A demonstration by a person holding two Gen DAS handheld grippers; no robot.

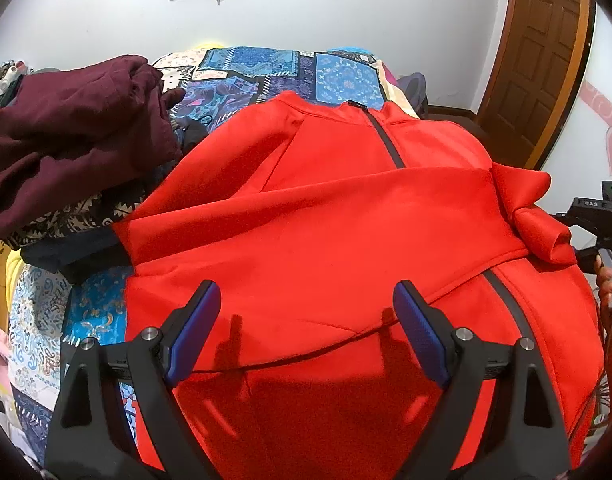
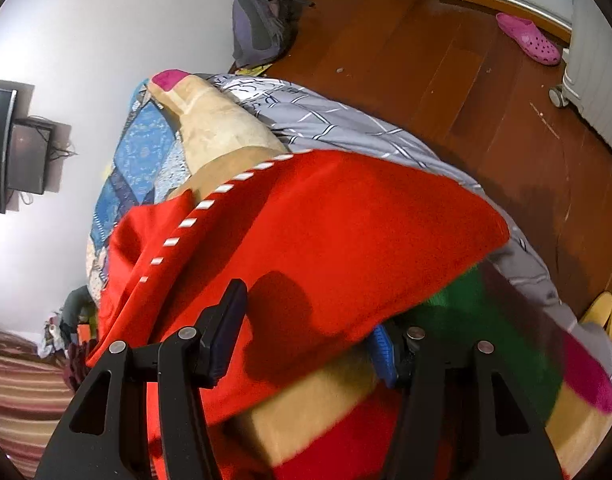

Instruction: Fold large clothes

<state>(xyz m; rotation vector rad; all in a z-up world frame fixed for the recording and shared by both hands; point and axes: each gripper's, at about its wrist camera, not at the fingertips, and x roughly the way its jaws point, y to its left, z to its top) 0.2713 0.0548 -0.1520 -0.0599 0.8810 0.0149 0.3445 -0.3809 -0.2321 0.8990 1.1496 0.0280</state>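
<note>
Red jacket [image 1: 346, 240] spread on patterned bedspread [image 1: 338, 76], one sleeve folded across chest. Left gripper [image 1: 306, 316] hovers above jacket, jaws wide apart, holding nothing. Right gripper [image 2: 306, 332] jaws wide, jacket edge [image 2: 338, 240] between them, unclamped. Maroon garment [image 1: 66, 132] heaped beside.

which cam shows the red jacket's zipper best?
Left wrist. The red jacket lies front-up on the bed, its dark zipper running down from the collar, with a sleeve folded across it. The right wrist view shows only red fabric with a white dashed trim; no zipper is visible.
</note>
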